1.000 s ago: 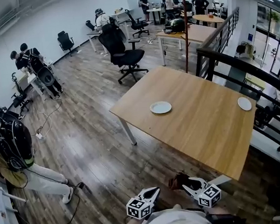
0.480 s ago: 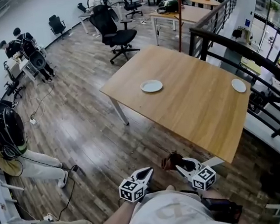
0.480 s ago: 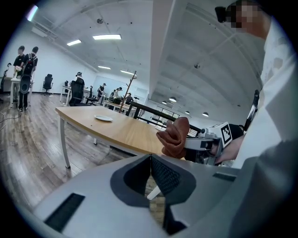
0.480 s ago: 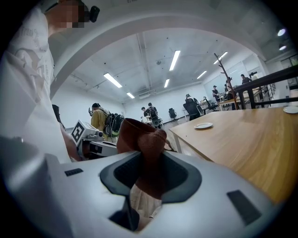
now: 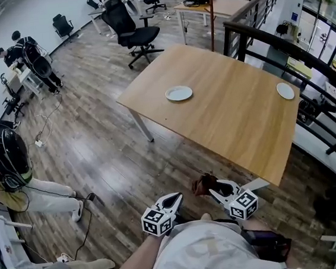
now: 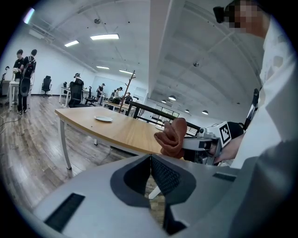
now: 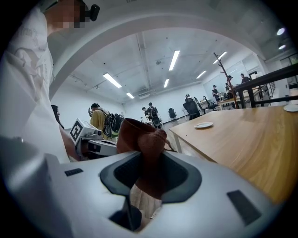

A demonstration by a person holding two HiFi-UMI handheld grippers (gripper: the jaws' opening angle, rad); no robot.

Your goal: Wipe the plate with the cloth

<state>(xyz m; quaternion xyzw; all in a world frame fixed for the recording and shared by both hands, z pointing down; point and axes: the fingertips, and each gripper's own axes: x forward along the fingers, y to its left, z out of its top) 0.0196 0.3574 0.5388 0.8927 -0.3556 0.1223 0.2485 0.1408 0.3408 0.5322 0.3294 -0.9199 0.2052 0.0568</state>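
A white plate (image 5: 178, 93) lies near the far left edge of the wooden table (image 5: 232, 124); it also shows small in the left gripper view (image 6: 103, 119) and the right gripper view (image 7: 203, 124). My right gripper (image 5: 214, 189) is held close to my body, off the table's near corner, shut on a brown cloth (image 5: 202, 184) that bunches up above its jaws (image 7: 139, 137). My left gripper (image 5: 175, 198) hovers beside it over the floor, jaws together with nothing between them (image 6: 150, 160). The cloth (image 6: 172, 135) hangs just ahead of it.
A second white plate (image 5: 285, 90) sits at the table's far right edge. A black railing (image 5: 304, 63) runs behind the table. Office chairs (image 5: 134, 36) and desks stand at the back. People sit and stand at the left (image 5: 11, 171), with cables on the wood floor.
The view has drawn nearer the table, which now sits higher in the frame. Both grippers stay close to my body, the right still holding the cloth.
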